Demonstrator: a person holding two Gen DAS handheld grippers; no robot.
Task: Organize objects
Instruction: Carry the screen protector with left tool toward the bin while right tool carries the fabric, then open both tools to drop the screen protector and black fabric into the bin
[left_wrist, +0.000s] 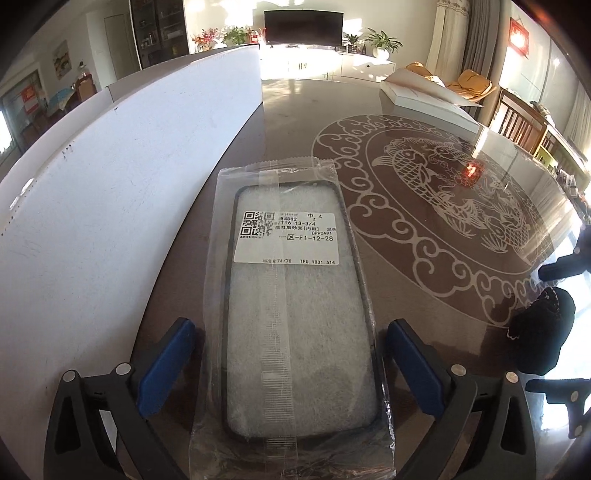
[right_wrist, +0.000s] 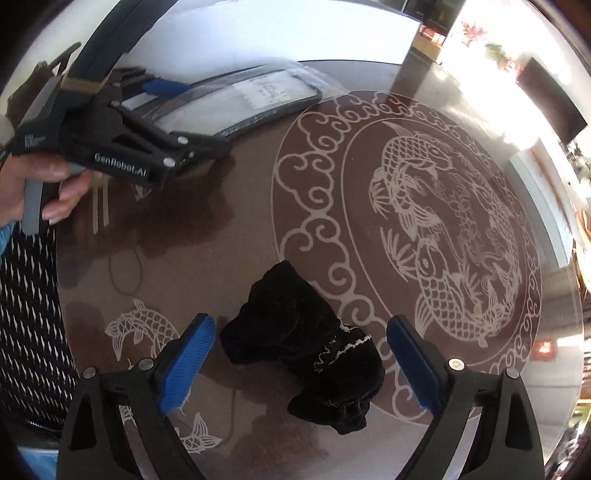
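A phone case sealed in a clear plastic bag (left_wrist: 295, 325) with a white barcode label lies flat on the glass table. My left gripper (left_wrist: 290, 326) is open astride its near end, and the blue pads (left_wrist: 170, 354) stand just clear of the bag's edges. A crumpled black velvet pouch (right_wrist: 306, 343) lies on the table between the spread fingers of my right gripper (right_wrist: 301, 321), which is open and does not touch it. The right wrist view also shows the left gripper (right_wrist: 188, 114) over the phone case (right_wrist: 258, 96). In the left wrist view the pouch (left_wrist: 543, 328) sits at the right edge.
A tall white board (left_wrist: 110, 184) runs along the left of the phone case. The round table (left_wrist: 424, 192) bears a fish and cloud pattern. A white open box (left_wrist: 424, 96) lies at its far side. A person's hand (right_wrist: 37, 188) holds the left gripper.
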